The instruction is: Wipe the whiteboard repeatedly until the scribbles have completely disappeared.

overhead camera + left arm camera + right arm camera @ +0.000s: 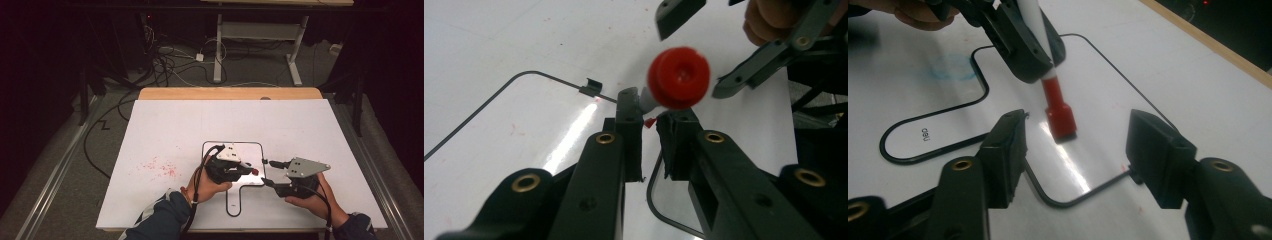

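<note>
High view: over the white surface (165, 125), my left claw (248, 169) holds a red-capped marker (247, 166) above a small whiteboard (250, 150) with a thin black rim, while my right claw (266, 172) waits just beside the cap, its jaws spread wide and empty. Red smudges (160, 167) mark the surface to the left of the board.

Left gripper view: my left claw (651, 117) is closed narrow on the marker's white barrel, and the red cap (679, 77) points at the lens, end on, with the right claw's open jaws beyond it.

Right gripper view: the marker (1048, 75) shows side-on, white barrel slanting down from the left claw (1035, 52), cap (1059, 112) resting at or just over the glossy whiteboard (948, 105), between my spread jaws (1075, 150). It also shows a faint blue smear (950, 67) and a small printed logo on the board.

I judge the marker light, stiff and smooth, so likely slippery. The squared cap is the place to take hold, pinched across its flat sides, and I expect it to need a firm straight pull.
</note>
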`<act>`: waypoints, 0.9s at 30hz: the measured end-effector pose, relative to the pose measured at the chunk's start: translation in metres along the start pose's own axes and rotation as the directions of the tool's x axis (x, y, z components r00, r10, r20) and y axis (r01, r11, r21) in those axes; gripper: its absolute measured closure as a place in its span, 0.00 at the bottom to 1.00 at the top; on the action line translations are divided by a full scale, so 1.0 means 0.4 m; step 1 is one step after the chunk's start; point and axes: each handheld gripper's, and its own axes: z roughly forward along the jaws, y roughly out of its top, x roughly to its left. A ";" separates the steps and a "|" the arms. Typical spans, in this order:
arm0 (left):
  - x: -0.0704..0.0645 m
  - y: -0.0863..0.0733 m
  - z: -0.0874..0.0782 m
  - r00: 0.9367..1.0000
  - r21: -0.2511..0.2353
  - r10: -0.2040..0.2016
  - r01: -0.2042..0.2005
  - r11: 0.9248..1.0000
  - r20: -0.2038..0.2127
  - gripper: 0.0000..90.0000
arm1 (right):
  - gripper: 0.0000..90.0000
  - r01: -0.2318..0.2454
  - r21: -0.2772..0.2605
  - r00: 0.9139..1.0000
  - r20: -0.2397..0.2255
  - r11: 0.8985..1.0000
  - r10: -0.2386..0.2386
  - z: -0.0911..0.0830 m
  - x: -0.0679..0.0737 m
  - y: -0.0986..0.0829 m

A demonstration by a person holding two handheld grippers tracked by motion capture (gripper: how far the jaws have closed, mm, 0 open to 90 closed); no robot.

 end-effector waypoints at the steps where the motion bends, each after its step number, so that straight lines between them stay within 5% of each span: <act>1: -0.002 0.002 0.000 1.000 -0.001 -0.002 0.002 1.000 0.013 0.87 | 0.49 0.002 0.000 1.000 -0.009 1.000 -0.002 0.006 0.003 0.004; 7: -0.023 0.012 0.001 0.999 -0.001 0.009 -0.009 1.000 0.033 0.87 | 0.55 0.059 0.029 0.997 -0.054 0.998 -0.057 0.037 0.025 0.022; 16: -0.034 0.019 0.003 0.998 -0.007 0.020 -0.019 1.000 0.067 0.87 | 0.81 0.099 0.055 0.995 -0.040 0.994 -0.096 0.049 0.038 0.026; 21: -0.037 0.019 0.005 0.997 -0.011 0.028 -0.027 1.000 0.069 0.86 | 0.84 0.118 0.061 0.992 -0.046 0.991 -0.116 0.051 0.044 0.025; 27: -0.045 0.019 -0.028 0.998 -0.100 0.048 -0.043 0.994 0.042 0.70 | 0.84 0.084 0.070 0.996 -0.018 0.994 -0.083 0.049 0.039 0.021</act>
